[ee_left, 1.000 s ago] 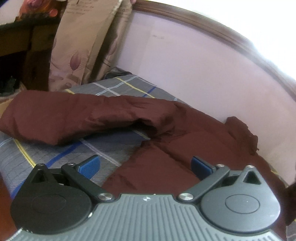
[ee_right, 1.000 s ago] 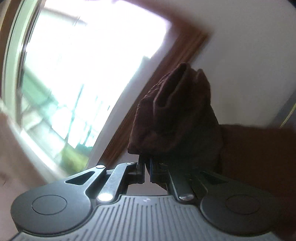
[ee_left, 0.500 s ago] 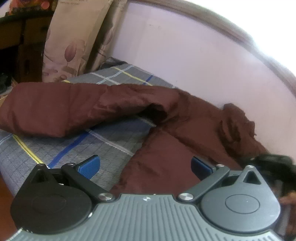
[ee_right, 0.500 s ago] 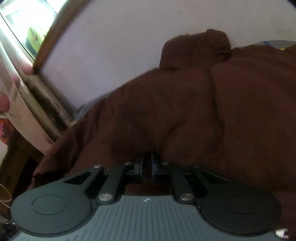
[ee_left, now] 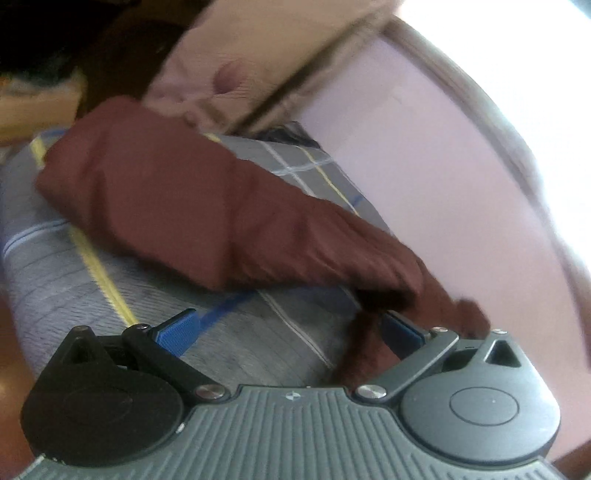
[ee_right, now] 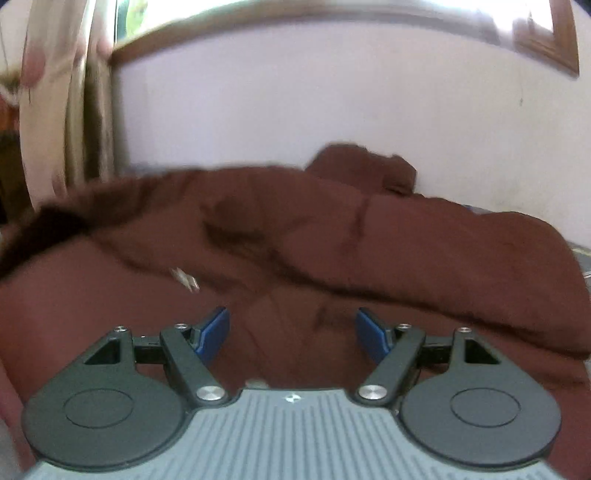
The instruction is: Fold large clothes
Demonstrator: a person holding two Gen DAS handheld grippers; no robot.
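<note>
Jacket (ee_left: 207, 206) sleeve on checked bedsheet (ee_left: 74, 273)

Pale wall (ee_right: 295, 103), wood-framed window (ee_right: 546, 33), floral curtain (ee_left: 240, 66).

There was one maroon jacket (ee_left: 207, 206), with one sleeve (ee_left: 147, 177) stretched across the left wrist frame. Two grippers showed, the left gripper (ee_left: 288, 328) and the right gripper (ee_right: 291, 328), each with two blue pads (ee_right: 214, 328). One plaid bedsheet (ee_left: 74, 280), one curtain (ee_right: 55, 110) at upper left and one window frame (ee_right: 332, 22) appeared.
</note>
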